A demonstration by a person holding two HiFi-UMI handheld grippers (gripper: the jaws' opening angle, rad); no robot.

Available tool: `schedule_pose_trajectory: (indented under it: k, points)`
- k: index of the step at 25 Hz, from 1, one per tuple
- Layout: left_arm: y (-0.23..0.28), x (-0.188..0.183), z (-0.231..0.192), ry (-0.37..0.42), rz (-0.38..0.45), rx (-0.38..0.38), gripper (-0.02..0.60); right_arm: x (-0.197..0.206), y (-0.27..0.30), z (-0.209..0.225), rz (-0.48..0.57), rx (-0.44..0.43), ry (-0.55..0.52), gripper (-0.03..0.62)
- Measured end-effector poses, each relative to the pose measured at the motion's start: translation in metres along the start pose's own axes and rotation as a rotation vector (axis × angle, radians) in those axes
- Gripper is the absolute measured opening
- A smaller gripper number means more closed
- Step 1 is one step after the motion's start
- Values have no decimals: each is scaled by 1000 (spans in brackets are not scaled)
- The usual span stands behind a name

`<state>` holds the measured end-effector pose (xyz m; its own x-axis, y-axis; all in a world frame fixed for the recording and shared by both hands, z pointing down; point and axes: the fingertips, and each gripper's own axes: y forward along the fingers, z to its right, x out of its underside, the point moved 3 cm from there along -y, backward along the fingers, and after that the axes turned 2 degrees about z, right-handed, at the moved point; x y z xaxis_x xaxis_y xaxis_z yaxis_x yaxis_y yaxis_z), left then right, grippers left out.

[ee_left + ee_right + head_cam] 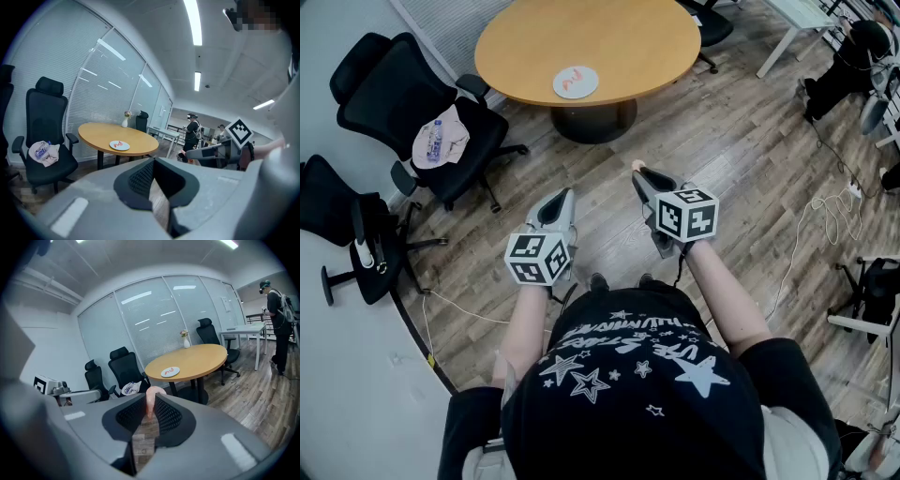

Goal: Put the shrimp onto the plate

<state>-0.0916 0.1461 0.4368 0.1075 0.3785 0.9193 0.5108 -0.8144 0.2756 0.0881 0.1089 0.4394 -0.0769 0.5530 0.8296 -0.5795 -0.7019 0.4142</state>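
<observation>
I stand on the wooden floor, well short of the round wooden table point(609, 37). A white plate point(576, 82) lies on the table with orange-pink shrimp pieces on it; it also shows in the gripper views as a plate point(119, 146) and a plate point(170, 372). My right gripper point(642, 175) is shut on a pink shrimp point(637, 166), which sticks up from the tips as the shrimp point(151, 397) in the right gripper view. My left gripper point(562, 197) hangs beside it over the floor, its tips together with nothing between them point(153, 161).
Black office chairs stand at the left; one chair point(450, 141) holds a cloth and a bottle. Cables point(816, 211) trail on the floor at the right. A vase point(186, 340) stands on the table's far side. A person point(277, 310) stands by a white desk beyond.
</observation>
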Motion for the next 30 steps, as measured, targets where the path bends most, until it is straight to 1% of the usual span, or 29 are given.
schedule_pose_trajectory:
  k: [8,13,17,20,24,26,30]
  points:
    - [-8,-2,-3,-5,10,-3,2,-1,-1,-8,-6,5,-7,61]
    - [-14,-2,-16,-13,11,-1,2,-1,7,-18,-5,9,-8,61]
    - [-16,3,-28,-15,1,11,2,3,13,-25,-5,33,-10,61]
    - [-15,4,-41,13,-6,12,2,7,19,-26,-1,58,-13,63]
    - [-15,-9,-51,97,-6,11,2,5,21,-26,10,89,-12,63]
    - [-15,-16,-53,123,1,17,2,3,21,-27,12,94,-16,63]
    - [-9,-21,-55,104,11,21,2,0,26,-23,11,97,-12,63]
